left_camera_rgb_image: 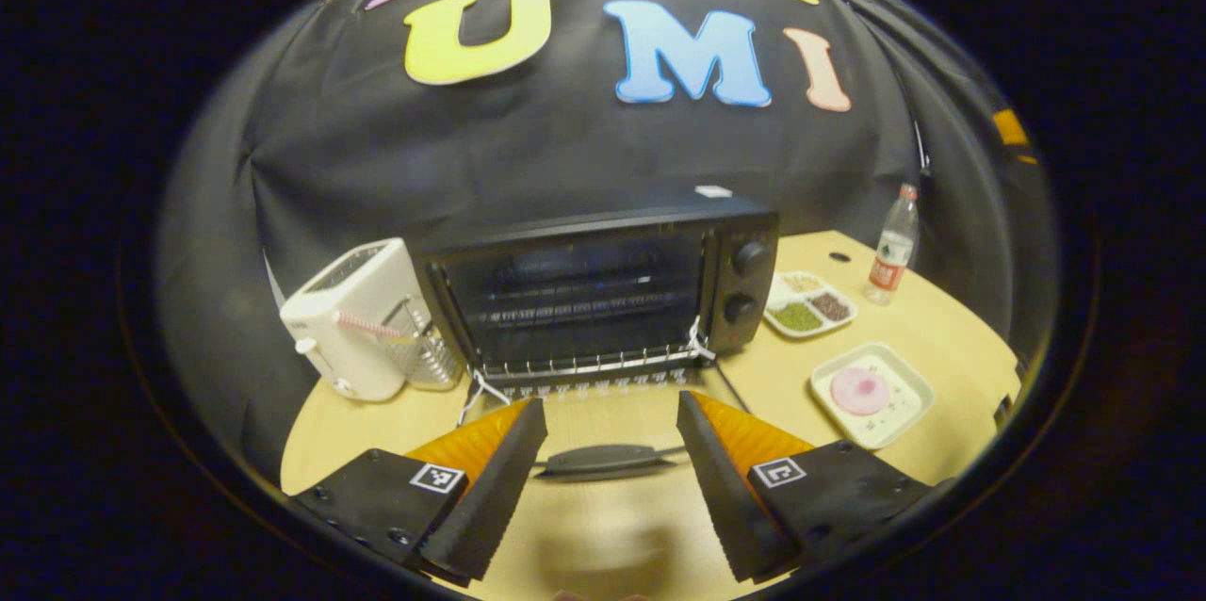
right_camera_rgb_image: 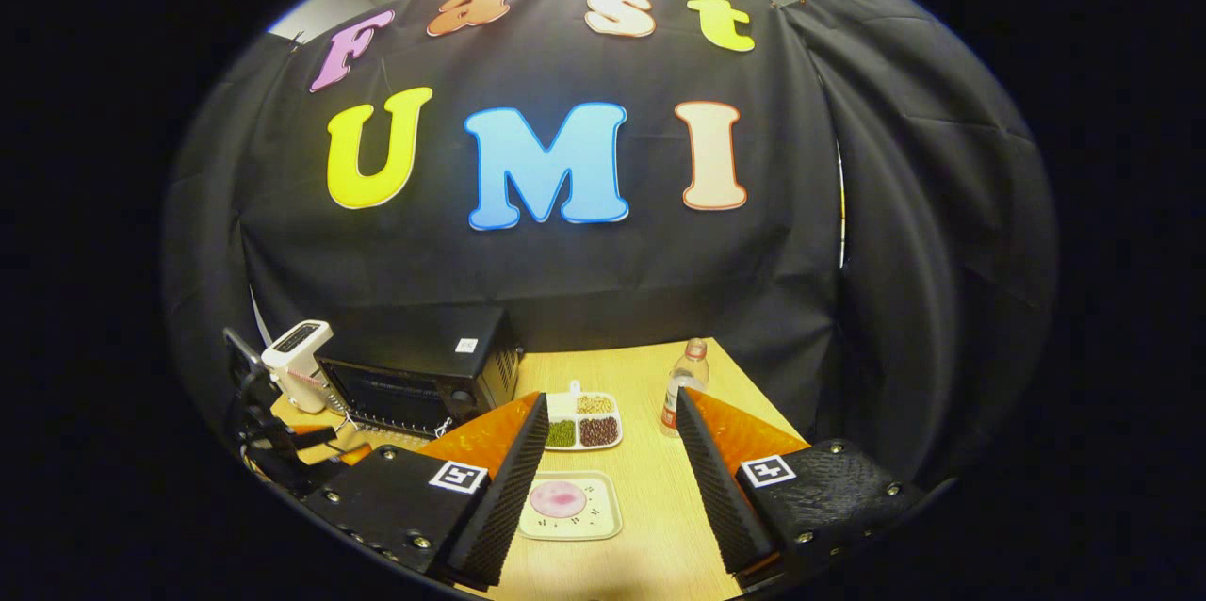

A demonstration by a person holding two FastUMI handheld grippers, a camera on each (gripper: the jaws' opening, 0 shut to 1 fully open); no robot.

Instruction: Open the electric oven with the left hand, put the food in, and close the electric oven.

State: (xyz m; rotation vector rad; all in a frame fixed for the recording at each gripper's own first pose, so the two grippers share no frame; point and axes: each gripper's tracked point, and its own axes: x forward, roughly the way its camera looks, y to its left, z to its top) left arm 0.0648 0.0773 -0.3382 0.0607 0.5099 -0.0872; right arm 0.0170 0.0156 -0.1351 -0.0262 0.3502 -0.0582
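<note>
1. We see the electric oven at the back of the counter with its glass door folded down flat toward us; the door handle lies between the fingers of the left tool, which is spread wide and grasps nothing

2. The wire rack sits at the mouth of the cavity, so the oven looks ready to receive food

3. The food, a pink doughnut, rests on a small square plate to the right of the oven; the right tool hovers above it, fingers released and well apart, holding nothing

4. Risk, as we judge it: the open door juts over the counter, so the left tool may knock it or press down on it while hovering so near

5. The doughnut looks soft; a hard clench could crush it, and a shallow grip could let it slip on the way across

6. The path to the oven passes near the sectioned dish of beans and the water bottle; a wide swing of the right tool could tip the bottle or scatter the beans

7. The toaster and metal grater stand just beside the oven's left wall, crowding the left tool when it lifts the door shut
</note>
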